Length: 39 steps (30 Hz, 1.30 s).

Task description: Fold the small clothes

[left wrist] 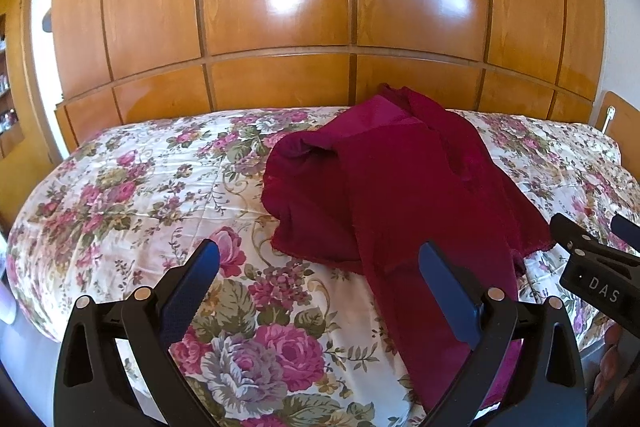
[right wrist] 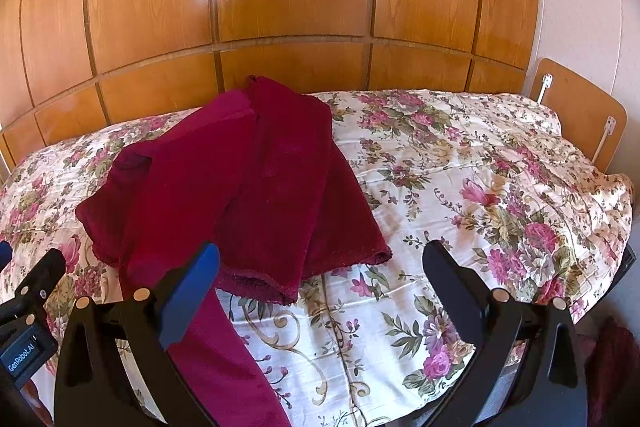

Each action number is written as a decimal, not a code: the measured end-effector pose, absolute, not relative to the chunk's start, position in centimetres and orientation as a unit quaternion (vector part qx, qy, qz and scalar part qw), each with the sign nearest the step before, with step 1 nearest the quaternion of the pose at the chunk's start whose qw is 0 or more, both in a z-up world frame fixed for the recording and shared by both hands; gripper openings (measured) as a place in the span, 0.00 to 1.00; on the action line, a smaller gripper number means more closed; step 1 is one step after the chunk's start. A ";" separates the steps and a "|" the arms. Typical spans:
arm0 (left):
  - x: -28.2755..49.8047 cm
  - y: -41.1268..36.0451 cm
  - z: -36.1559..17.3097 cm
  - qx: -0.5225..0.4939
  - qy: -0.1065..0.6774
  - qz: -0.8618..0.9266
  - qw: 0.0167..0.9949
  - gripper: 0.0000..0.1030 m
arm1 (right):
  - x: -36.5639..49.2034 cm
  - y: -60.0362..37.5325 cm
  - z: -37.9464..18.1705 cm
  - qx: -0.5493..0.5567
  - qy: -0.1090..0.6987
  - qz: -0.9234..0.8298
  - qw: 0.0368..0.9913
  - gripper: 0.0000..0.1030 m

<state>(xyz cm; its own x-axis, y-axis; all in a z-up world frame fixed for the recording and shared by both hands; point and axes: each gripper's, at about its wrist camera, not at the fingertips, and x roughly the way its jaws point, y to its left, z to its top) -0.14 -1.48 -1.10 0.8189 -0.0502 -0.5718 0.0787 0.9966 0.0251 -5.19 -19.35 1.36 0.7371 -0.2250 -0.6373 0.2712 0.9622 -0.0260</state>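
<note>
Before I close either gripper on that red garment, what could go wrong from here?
The dark red garment lies bunched in overlapping layers, so a pinch may catch several at once. One strip trails over the near edge of the floral bedspread and could drag the rest off. The open left gripper and right gripper sit close together and may collide.

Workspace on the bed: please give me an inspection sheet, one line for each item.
Surface: bed with floral bedspread, lightly wrinkled.
Job's things: one dark red garment, crumpled and partly doubled over, a strip trailing toward the near bed edge.
Clutter: nothing seen on the bedspread.
Grippers: left gripper open, holding nothing; right gripper open, holding nothing.
Cables: white cable clipped to the wooden board at the bed's right.
Surroundings: glossy wooden wardrobe behind the bed.
</note>
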 end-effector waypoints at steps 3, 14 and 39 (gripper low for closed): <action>-0.2 -1.6 -0.9 0.022 0.298 -0.037 0.954 0.96 | -5.4 -19.2 1.5 0.031 0.332 -0.133 0.933 0.98; -0.4 -1.7 -0.5 0.018 0.295 -0.042 0.954 0.96 | -5.4 -19.2 1.7 0.035 0.331 -0.135 0.933 0.98; -0.9 -2.3 -0.3 0.025 0.291 -0.056 0.955 0.96 | -5.5 -19.5 1.9 0.033 0.330 -0.139 0.933 0.98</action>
